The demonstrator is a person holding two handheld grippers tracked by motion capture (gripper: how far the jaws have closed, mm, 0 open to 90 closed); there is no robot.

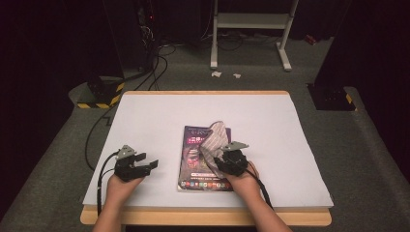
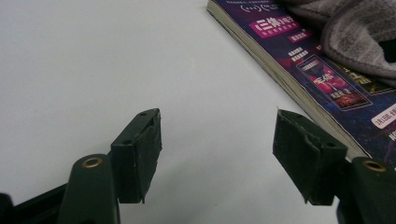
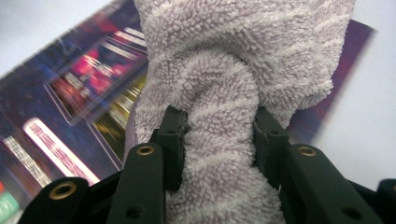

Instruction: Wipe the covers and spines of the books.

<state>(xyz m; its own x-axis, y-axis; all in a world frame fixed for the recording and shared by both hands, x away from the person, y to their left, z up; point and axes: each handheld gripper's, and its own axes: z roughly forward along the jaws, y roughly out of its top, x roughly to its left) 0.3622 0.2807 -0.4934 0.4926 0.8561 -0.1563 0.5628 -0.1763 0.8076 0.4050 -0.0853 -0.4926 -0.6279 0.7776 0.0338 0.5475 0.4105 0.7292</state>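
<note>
a pale grey-lilac terry cloth (image 3: 224, 93), striped and bunched into a thick fold, lies atop a purple magazine (image 1: 191, 159) on the white table (image 1: 145, 121), stretching away from the person. the right gripper (image 3: 219, 140) pinches the fold between both jaws. the left gripper (image 2: 217, 154) rests beside the magazine, jaws wide apart, holding nothing.

Middle of the magazine (image 1: 205, 162) cover hidden under the grey cloth (image 1: 212, 140), cover print blurred in the right gripper view, cloth cut off by the top edge there, magazine cropped at the right edge in the left gripper view.
</note>
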